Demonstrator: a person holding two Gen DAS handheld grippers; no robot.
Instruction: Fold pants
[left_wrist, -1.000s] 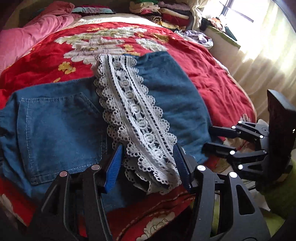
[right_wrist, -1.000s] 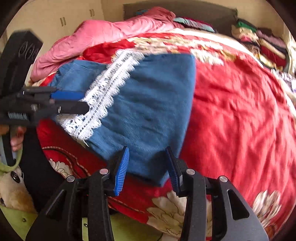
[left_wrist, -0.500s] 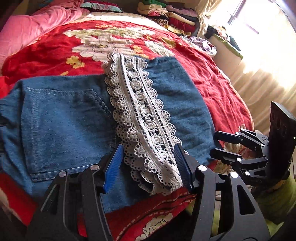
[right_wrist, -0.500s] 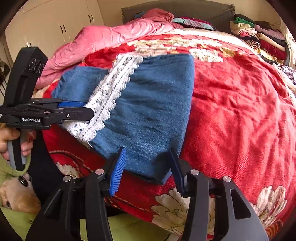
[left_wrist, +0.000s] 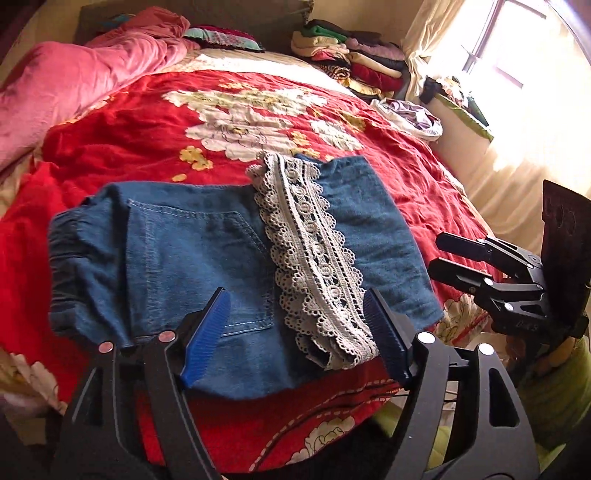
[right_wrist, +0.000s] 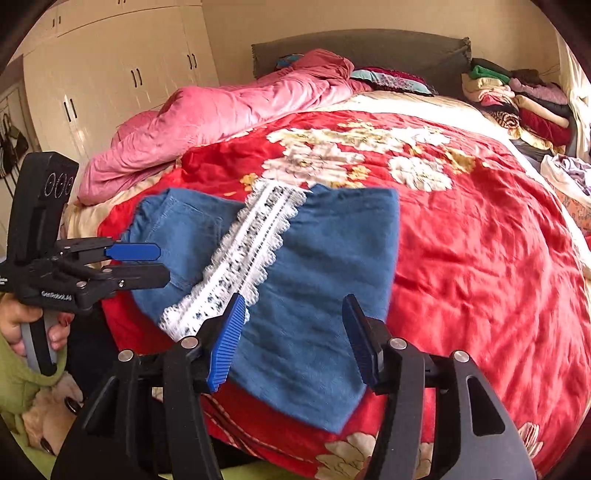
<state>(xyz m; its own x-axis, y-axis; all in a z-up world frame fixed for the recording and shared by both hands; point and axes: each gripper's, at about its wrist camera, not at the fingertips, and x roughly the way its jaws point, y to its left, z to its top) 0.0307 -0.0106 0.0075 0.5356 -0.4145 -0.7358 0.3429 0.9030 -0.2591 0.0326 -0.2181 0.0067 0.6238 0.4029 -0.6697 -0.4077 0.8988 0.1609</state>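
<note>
Behind pants (right_wrist: 295, 266), wardrobe (right_wrist: 110, 85) only in right view; both grippers' fingers wide.

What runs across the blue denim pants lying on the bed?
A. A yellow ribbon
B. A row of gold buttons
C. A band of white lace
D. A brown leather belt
C: a band of white lace lies across the pants on the red floral blanket, while the left gripper and right gripper are both open above them.
</note>
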